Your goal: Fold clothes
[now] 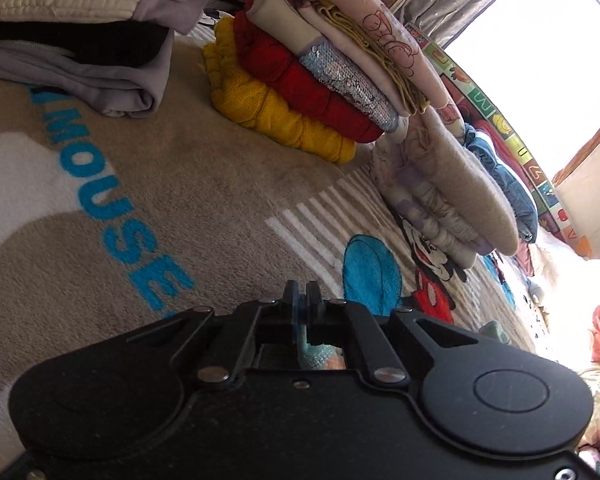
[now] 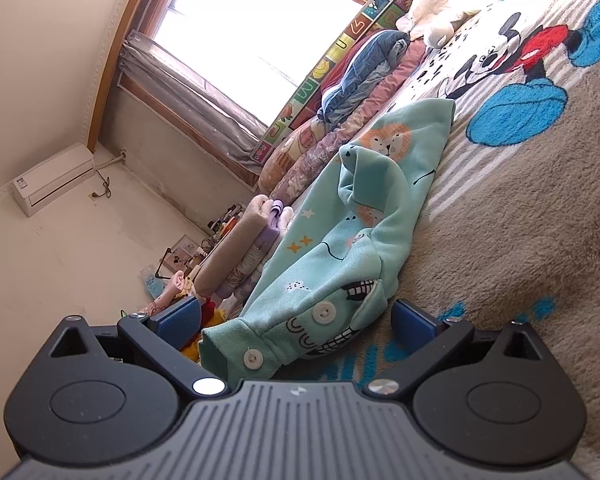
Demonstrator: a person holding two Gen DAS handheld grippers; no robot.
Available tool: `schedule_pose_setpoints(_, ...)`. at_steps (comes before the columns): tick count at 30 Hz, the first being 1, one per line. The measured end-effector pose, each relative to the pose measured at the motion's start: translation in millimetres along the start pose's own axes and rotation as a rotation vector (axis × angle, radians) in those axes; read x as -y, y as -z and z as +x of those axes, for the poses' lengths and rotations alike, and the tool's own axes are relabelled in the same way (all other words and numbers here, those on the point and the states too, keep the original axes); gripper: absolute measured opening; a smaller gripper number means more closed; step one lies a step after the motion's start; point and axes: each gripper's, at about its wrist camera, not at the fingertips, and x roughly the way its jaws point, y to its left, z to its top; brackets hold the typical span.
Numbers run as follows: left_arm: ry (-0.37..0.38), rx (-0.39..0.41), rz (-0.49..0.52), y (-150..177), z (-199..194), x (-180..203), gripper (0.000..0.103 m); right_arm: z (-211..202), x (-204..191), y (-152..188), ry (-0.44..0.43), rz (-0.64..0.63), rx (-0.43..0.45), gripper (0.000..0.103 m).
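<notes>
A teal fleece child's garment (image 2: 360,208) with lion prints and white buttons lies crumpled on the Mickey Mouse blanket (image 2: 520,220), one fold standing up. Its buttoned end rests between the blue pads of my right gripper (image 2: 296,320), which is open and not pressing on it. In the left wrist view my left gripper (image 1: 302,292) is shut and tilted down over the blanket (image 1: 180,200). A strip of the teal fabric (image 1: 316,350) is pinched between its fingers and trails back toward the camera.
Folded stacks lie ahead of the left gripper: yellow and red knits under pale tops (image 1: 300,92), grey and black clothes (image 1: 80,60), and beige fleece (image 1: 460,184). Rolled quilts (image 2: 360,68) line the window side. An air conditioner (image 2: 52,178) hangs on the wall.
</notes>
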Motion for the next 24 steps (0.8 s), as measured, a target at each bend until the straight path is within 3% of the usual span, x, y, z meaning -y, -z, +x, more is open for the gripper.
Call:
schedule_pose_setpoints(3,-0.064,-0.011,0.057,4.5,4.5,1.8,0.002,0.0,0.6,-0.4,-0.002,0.002,0.001,0.1)
schedule_pose_setpoints(8,-0.143,0.05,0.167,9.9,-4.6,19.4,0.009,-0.2,0.3,-0.6,0.005,0.002,0.0,0.1)
schedule_pose_setpoints(13,-0.212,0.161,0.321,24.5,-27.5,42.5,0.047,-1.5,0.4,-1.5,0.009,0.021,0.003,0.1)
schedule_pose_setpoints(19,-0.271,0.231,0.378,37.6,-47.0,53.9,0.048,-6.9,0.2,-0.8,0.018,0.068,0.022,0.099)
schedule_pose_setpoints(24,-0.167,0.272,0.504,68.2,-76.2,86.0,0.048,-15.1,0.9,0.2,0.019,0.152,0.052,0.099)
